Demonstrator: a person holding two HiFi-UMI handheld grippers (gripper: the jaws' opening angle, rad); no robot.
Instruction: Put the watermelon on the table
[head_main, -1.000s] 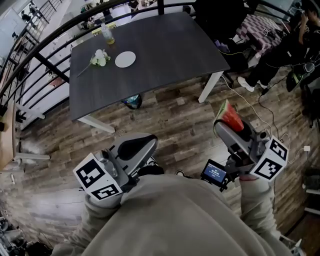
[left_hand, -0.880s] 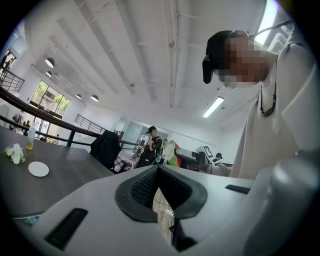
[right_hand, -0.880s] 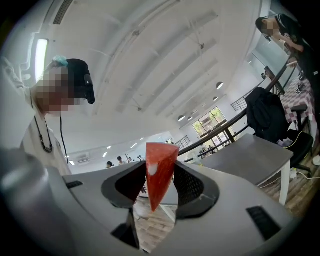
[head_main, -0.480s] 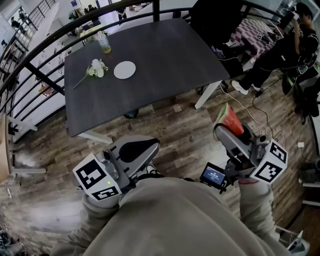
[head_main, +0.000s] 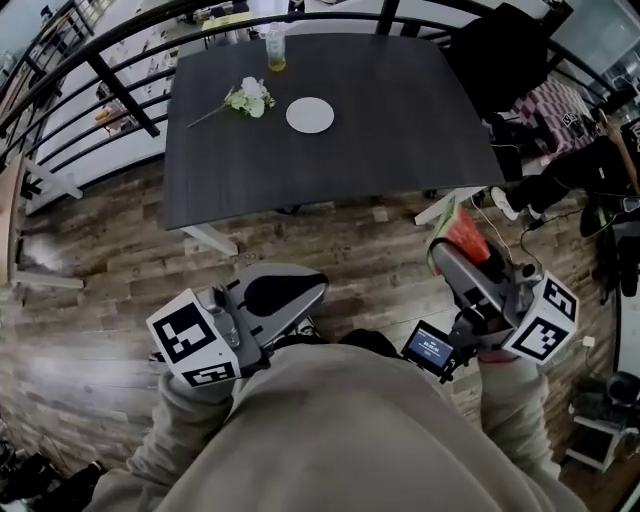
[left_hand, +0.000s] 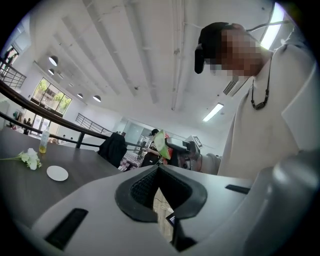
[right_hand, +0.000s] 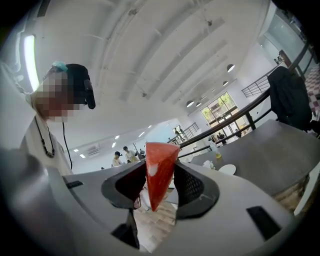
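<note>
Jaws of our right gripper were clamped on the watermelon, a red wedge gripped by its flat sides, with its pointed end showing below the pads in the right gripper view. Our left gripper had its jaws closed together with nothing between them. From the head view, we had both grippers close in front of our body above the wooden floor. The watermelon was in the air, well apart from the dark table ahead. Toward the table's far side lay a white plate, white flowers near it, and a bottle of yellowish liquid by the far edge.
</note>
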